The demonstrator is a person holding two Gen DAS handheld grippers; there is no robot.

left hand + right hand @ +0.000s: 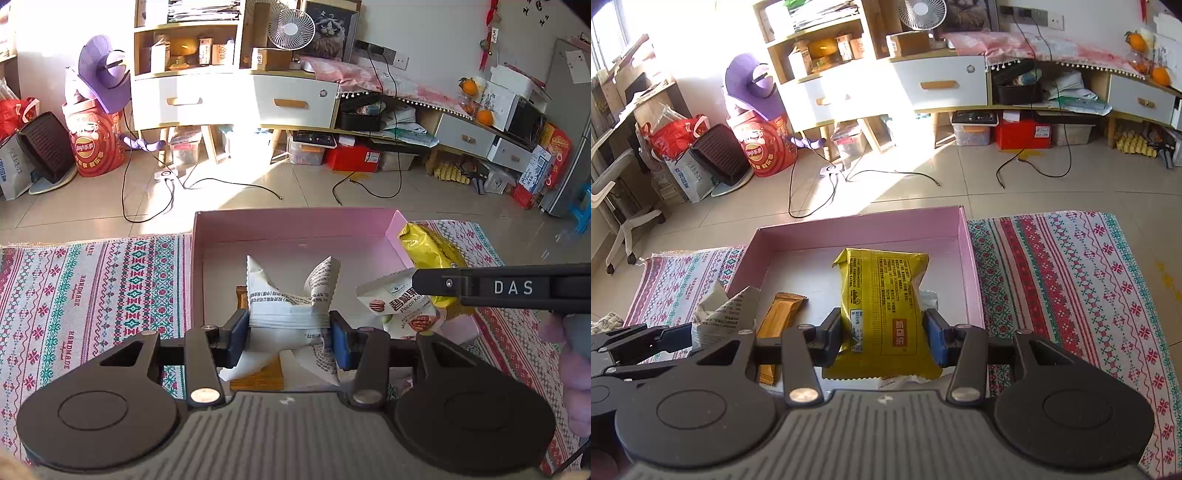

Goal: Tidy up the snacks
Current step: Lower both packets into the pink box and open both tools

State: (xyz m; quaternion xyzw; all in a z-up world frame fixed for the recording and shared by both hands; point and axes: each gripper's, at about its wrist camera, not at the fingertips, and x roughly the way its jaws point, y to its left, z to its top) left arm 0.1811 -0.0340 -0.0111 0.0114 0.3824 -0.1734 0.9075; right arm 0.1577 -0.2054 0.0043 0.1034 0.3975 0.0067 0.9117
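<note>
A pink box lies open on a patterned mat. My left gripper is shut on a white snack packet, squeezing its middle, over the box's near part. My right gripper is shut on a yellow snack packet over the box. The yellow packet also shows in the left wrist view, at the box's right side. An orange bar lies in the box; it also shows in the left wrist view. A white pecan packet sits under the right gripper. The white packet shows at left.
The patterned mat spreads left and right of the box on a tiled floor. Black cables trail across the floor beyond. Cabinets, a red snack bucket and storage boxes line the far wall.
</note>
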